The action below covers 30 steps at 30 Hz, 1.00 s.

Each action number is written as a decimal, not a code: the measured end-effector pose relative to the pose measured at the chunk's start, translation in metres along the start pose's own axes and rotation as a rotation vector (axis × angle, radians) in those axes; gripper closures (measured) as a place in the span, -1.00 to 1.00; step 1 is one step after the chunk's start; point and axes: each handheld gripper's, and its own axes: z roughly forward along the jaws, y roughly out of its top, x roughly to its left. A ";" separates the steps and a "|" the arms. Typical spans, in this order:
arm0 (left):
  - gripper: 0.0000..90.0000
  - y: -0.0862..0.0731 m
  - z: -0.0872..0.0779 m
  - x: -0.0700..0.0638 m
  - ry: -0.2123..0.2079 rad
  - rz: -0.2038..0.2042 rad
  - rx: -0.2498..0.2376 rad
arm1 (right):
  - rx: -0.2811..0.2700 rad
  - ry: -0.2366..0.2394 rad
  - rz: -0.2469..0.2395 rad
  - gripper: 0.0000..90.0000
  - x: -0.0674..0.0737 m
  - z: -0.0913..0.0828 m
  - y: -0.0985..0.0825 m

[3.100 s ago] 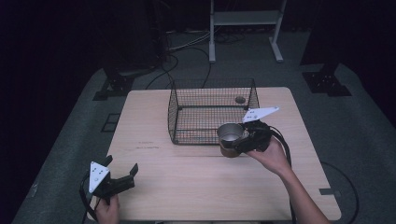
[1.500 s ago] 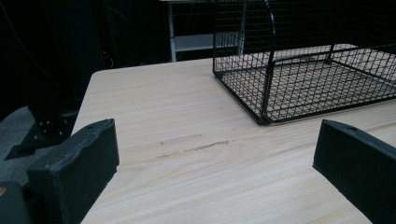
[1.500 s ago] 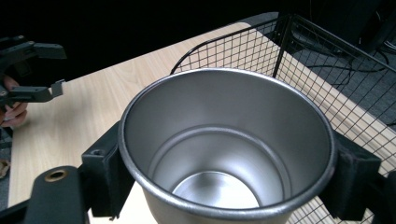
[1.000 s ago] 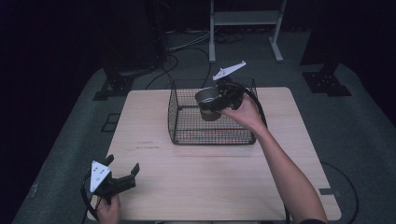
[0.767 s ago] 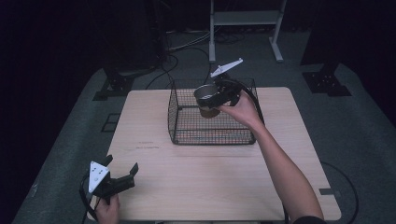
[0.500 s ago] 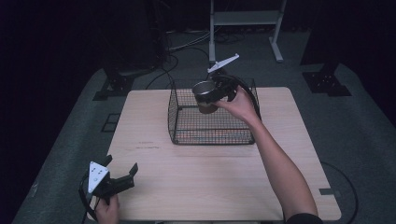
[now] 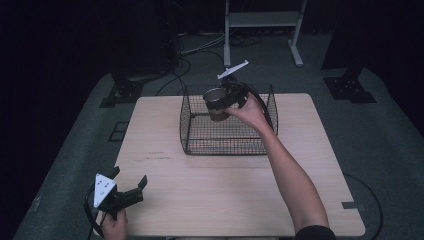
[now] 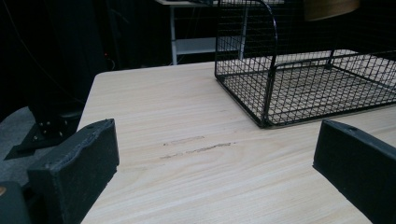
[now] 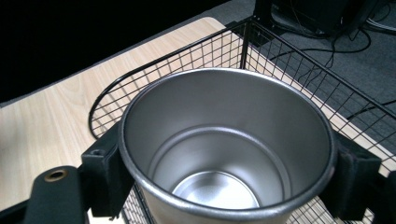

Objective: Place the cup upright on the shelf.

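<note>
- A round metal cup (image 7: 216,103), smooth and brushed inside with a rolled rim, is held upright above the black wire basket (image 7: 200,140).
- The cup is clamped at its sides by the blocky black fingers of the right gripper (image 9: 224,172).
- The basket, a rectangular mesh of thin wire with rounded corners, is set on the pale wood-grain counter (image 7: 225,195).
- The left gripper (image 8: 219,186) is kept near the counter's front left corner, its matte fingers spread apart with nothing between them.
- A tan band seems to wrap the cup's lower outside; blur leaves this uncertain.

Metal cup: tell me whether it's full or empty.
Empty. The right gripper view looks straight into the metal cup and shows its bare, shiny bottom, while the right gripper clamps its sides.
</note>
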 end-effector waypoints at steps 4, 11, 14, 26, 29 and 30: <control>-1.00 0.000 -0.001 0.001 0.003 0.000 0.002 | 0.022 -0.003 0.008 -0.60 -0.003 0.012 -0.004; -1.00 -0.001 -0.003 0.003 0.007 -0.002 -0.005 | 0.050 0.003 0.028 -0.61 -0.010 0.030 -0.011; -1.00 -0.001 -0.003 0.003 0.006 -0.004 -0.006 | 0.061 -0.001 0.029 -0.61 -0.012 0.035 -0.013; -1.00 -0.001 -0.004 0.003 0.008 -0.008 -0.003 | 0.126 0.018 0.075 -0.61 -0.029 0.054 -0.037; -1.00 -0.001 -0.004 0.004 0.007 -0.006 -0.001 | 0.152 0.017 0.077 -0.61 -0.031 0.059 -0.041; -1.00 -0.001 -0.004 0.004 0.009 -0.006 0.001 | 0.160 0.014 0.072 -0.61 -0.031 0.061 -0.042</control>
